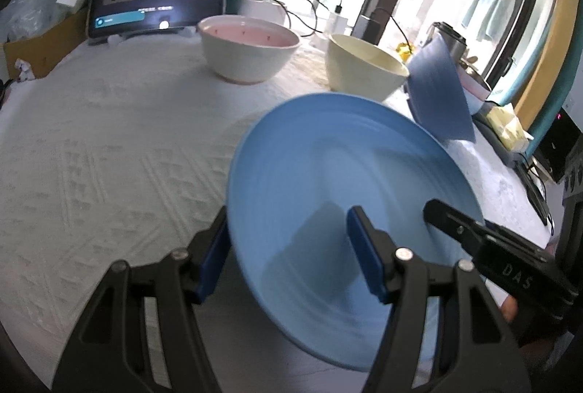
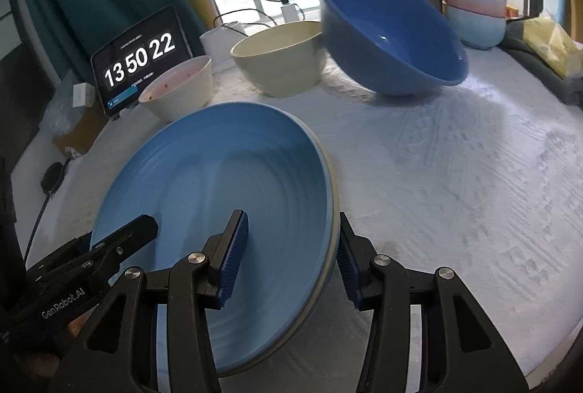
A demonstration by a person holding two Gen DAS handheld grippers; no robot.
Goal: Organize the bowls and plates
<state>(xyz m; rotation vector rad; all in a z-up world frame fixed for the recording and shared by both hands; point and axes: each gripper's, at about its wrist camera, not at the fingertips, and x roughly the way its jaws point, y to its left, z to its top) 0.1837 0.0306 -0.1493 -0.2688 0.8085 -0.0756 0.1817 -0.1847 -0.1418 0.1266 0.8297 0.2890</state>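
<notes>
Straddling opposite rims of the light blue plate (image 2: pixel 218 196), both grippers sit near; the plate lies on the white tablecloth (image 2: pixel 455 192), tilted, seemingly atop a second plate edge on its right. Left gripper (image 1: pixel 288 258) spread around the left rim, right gripper (image 2: pixel 291 254) spread around the right rim, neither clamped. Plate is round, no long axis. Farther off: dark blue bowl (image 2: pixel 393 36) tipped toward the cream bowl (image 2: pixel 280 58), pink bowl (image 2: pixel 178 90) far left.

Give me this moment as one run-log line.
left hand-held gripper: open, straddling blue plate rim | right hand-held gripper: open, straddling opposite rim | three bowls behind
</notes>
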